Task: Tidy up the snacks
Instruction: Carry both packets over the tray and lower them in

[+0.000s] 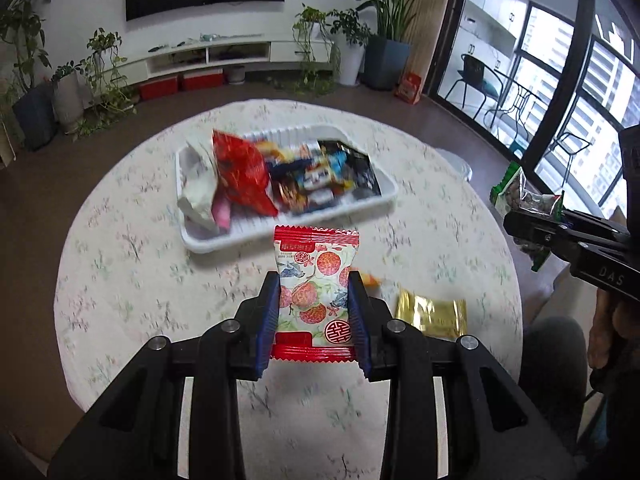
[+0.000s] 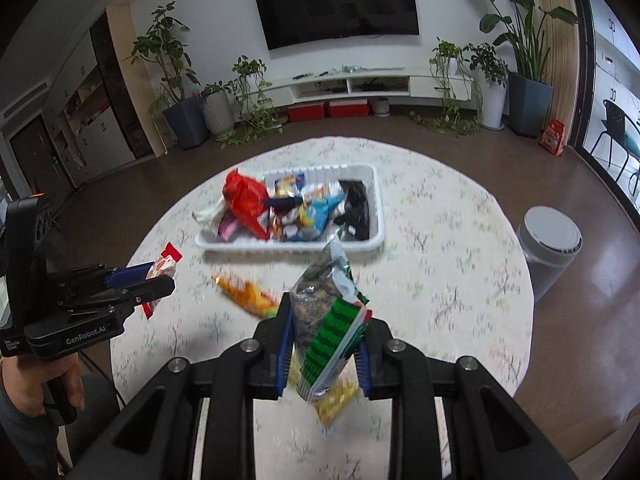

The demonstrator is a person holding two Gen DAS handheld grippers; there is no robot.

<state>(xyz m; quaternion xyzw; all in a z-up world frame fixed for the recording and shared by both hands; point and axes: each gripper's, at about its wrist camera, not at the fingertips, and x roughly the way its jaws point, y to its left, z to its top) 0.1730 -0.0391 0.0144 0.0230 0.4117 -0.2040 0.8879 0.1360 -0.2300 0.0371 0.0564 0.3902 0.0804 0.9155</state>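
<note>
My left gripper [image 1: 314,308] is shut on a red-and-white lychee snack packet [image 1: 316,280] and holds it above the table, short of the white tray [image 1: 224,240], which is full of several snack bags. My right gripper [image 2: 323,344] is shut on a green-and-clear bag of nuts [image 2: 326,304], held above the table near the tray [image 2: 360,242]. The right gripper with its bag [image 1: 520,196] also shows at the right of the left wrist view. The left gripper [image 2: 152,284] shows at the left of the right wrist view. A gold packet [image 1: 434,314] and an orange packet [image 2: 248,298] lie on the table.
The round table has a floral cloth [image 2: 440,280]. A grey lidded bin [image 2: 550,240] stands on the floor to its right. Potted plants, a TV stand and red boxes line the far wall.
</note>
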